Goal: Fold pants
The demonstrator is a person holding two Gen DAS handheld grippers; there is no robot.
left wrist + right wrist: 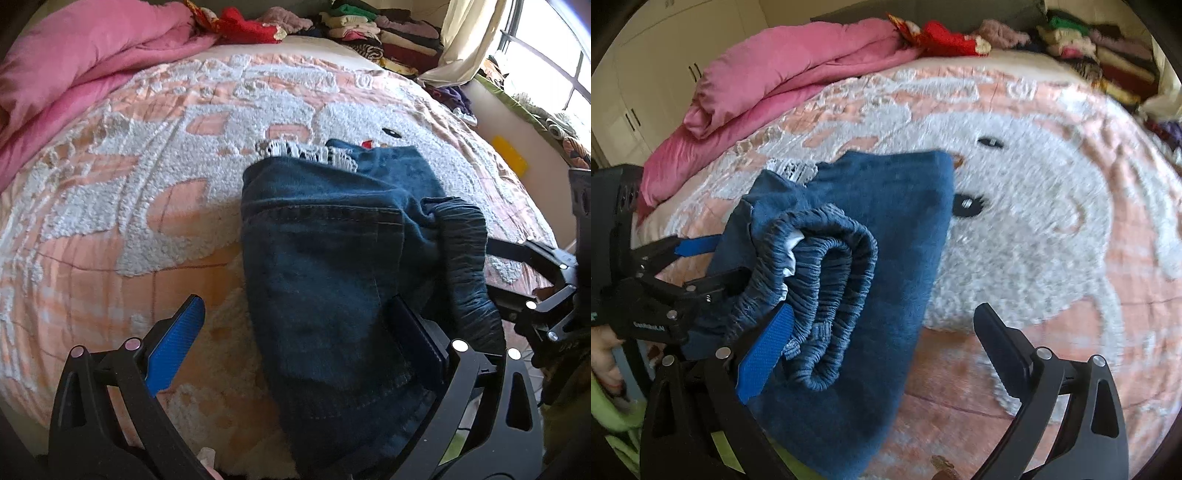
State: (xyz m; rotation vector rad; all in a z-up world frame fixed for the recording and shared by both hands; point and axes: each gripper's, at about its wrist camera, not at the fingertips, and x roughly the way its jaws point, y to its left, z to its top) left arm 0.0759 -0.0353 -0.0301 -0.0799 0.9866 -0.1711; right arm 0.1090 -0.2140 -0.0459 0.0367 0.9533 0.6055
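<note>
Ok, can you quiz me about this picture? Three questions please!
1. True or false: the jeans rest on the blanket.
2. What colour is the quilt at the far side? A green, B pink, C black.
3. Fill in: the left claw and right claw are both ____.

Key: 1 true; 2 B; 3 open.
</note>
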